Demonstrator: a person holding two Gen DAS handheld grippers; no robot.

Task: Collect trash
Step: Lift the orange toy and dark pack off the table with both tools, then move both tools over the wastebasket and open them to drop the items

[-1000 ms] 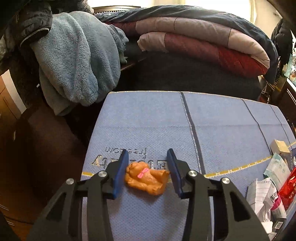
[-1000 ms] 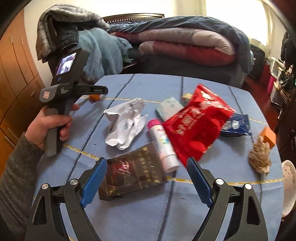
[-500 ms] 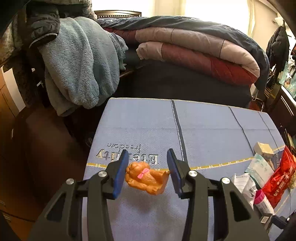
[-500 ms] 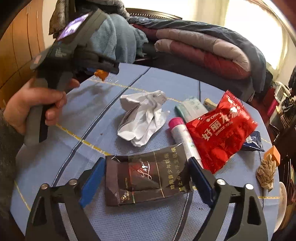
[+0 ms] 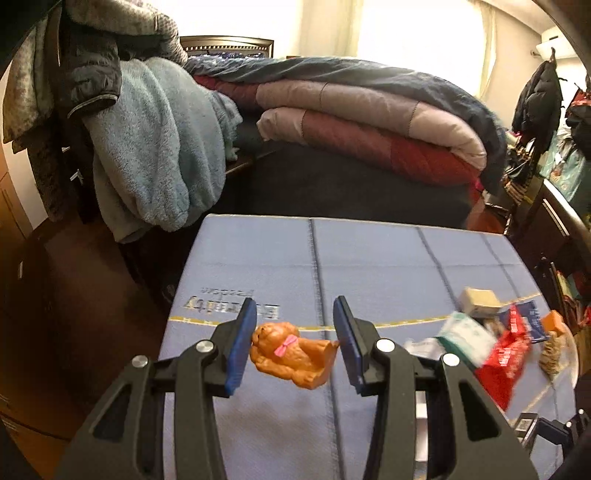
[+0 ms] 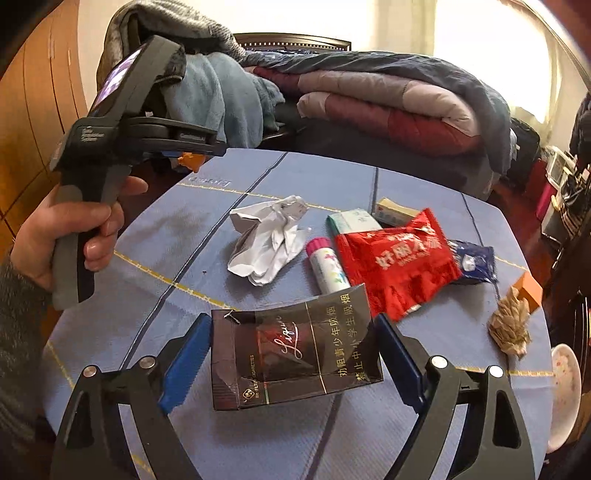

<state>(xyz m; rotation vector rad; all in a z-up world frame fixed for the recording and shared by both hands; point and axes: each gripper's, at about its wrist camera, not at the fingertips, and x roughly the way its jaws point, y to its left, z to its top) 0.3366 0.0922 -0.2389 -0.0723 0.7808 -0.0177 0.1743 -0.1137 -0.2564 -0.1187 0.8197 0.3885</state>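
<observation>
Folded quilts [image 5: 369, 122] on a bed, light blue fleece [image 5: 155, 147], blue tablecloth [image 5: 369, 258], wooden cabinet [image 6: 37, 92]

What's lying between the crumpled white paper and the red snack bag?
The white tube with a pink cap lies between crumpled white paper and red snack bag, seen from the right wrist.

Window [image 5: 417, 33] glare behind; fisheye-warped edges; right side motion-blurred.

A cigarette pack [image 6: 295, 354] is sitting between the pads of the right hand-held gripper [image 6: 291, 363] at the near edge of the bench [image 6: 155, 236]. Behind it a tube [image 6: 327, 267] is lying, with crumpled paper [image 6: 269, 238] to its left and a snack bag [image 6: 397, 264] to its right. At the far left, the left hand-held gripper [image 5: 293, 338] is holding a toy dog [image 5: 290, 352] above the bench
</observation>
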